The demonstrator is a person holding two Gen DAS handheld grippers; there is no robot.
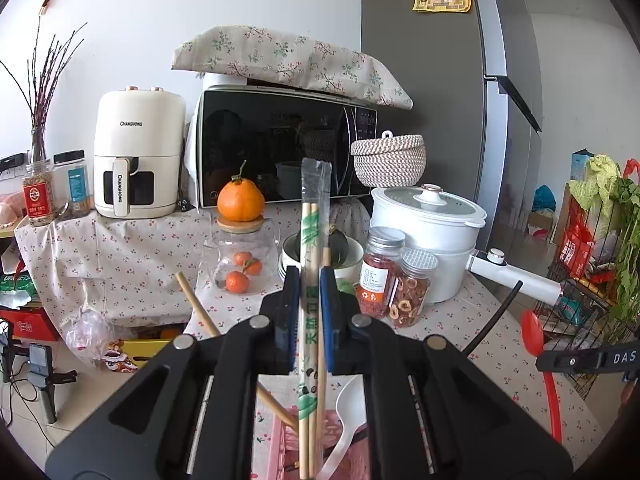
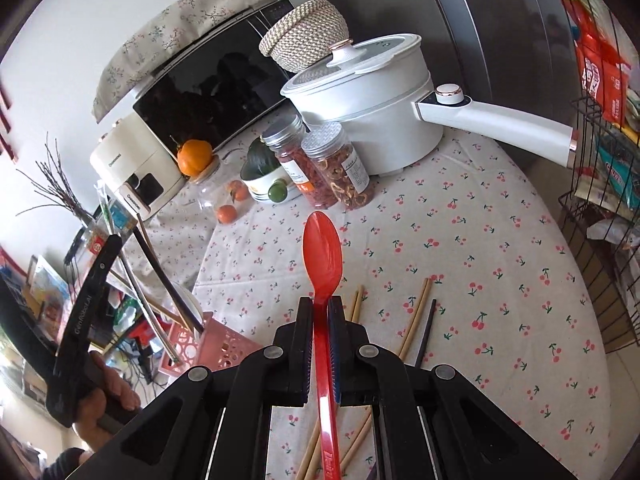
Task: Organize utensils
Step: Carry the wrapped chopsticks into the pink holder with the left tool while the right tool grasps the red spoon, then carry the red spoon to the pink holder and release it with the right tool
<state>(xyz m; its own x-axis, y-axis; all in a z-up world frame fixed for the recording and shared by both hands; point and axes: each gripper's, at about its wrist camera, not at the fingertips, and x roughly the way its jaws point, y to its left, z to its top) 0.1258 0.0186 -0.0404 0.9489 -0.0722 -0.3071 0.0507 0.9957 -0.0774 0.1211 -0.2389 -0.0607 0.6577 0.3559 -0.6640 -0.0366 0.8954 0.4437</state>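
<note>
Two tongs clamped | left tongs [image 1: 310, 280]: wrapped chopsticks [image 1: 311, 240]; right tongs [image 2: 320, 312]: red spoon [image 2: 322, 248] | fryer [image 1: 136, 160]: CHANGHONG

Landmark: electric pot [image 2: 372, 120], on the table [image 2: 500, 280] toward its back edge.
Basket [image 2: 306, 34]: just behind pot, to its left.
Microwave [image 1: 280, 144]: left of pot & further back, w/ cloth [image 1: 288, 60] on top.
Air fryer [image 1: 138, 152]: left of microwave, far from pot.
Two jars [image 2: 320, 168]: touching each other, directly in front of pot.
Bowl stack [image 2: 264, 184]: left of jars.
Glass jar [image 1: 240, 256]: left of bowls, w/ orange [image 1: 241, 200] on its lid.
Loose chopsticks [image 2: 416, 316]: on table, well in front of pot.
Holder [image 2: 208, 348]: at table's near-left edge, far from pot, w/ utensils in it.
Wire rack [image 2: 600, 184]: right of pot, off the table.
</note>
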